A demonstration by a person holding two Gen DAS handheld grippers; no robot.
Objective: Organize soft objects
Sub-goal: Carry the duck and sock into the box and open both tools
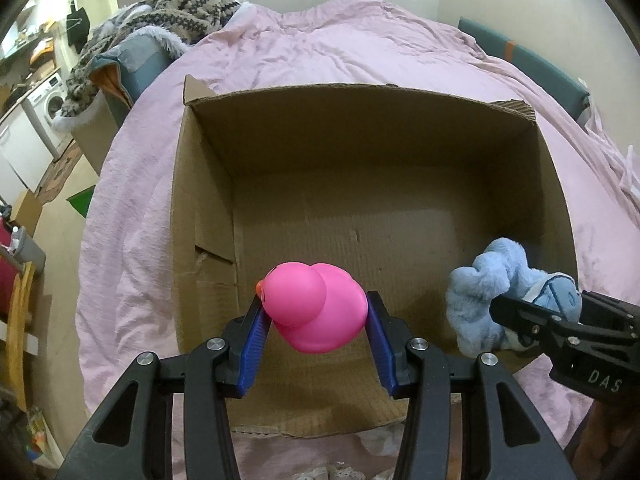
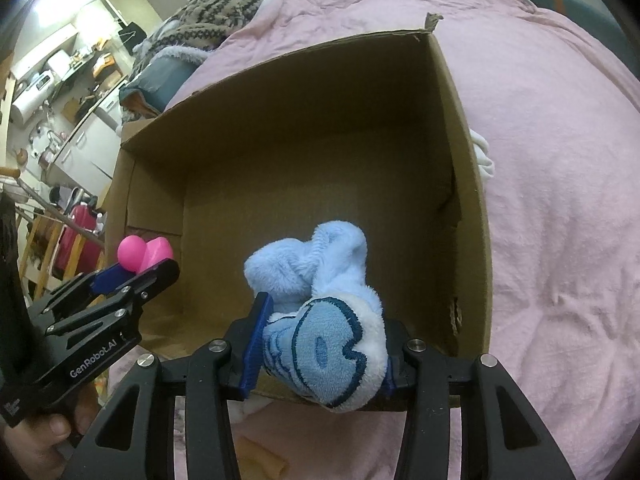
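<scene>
An open cardboard box (image 1: pixel 200 184) sits on a pink bedspread; it also shows in the right wrist view (image 2: pixel 468 184). My left gripper (image 1: pixel 316 320) is shut on a pink rubber duck (image 1: pixel 316 308) and holds it above the box's near left part. In the right wrist view the left gripper (image 2: pixel 136 272) and the duck (image 2: pixel 140 254) show at the left. My right gripper (image 2: pixel 324 344) is shut on a light blue plush toy (image 2: pixel 316 304) above the box's near right part. In the left wrist view the right gripper (image 1: pixel 532 316) and the plush (image 1: pixel 480 292) show at the right.
The pink bedspread (image 1: pixel 360 48) surrounds the box. A patterned fuzzy blanket (image 1: pixel 176 12) lies on a blue chair at the far left. A washing machine (image 1: pixel 50 106) and furniture stand on the floor to the left. White cloth (image 2: pixel 484 156) lies by the box's right wall.
</scene>
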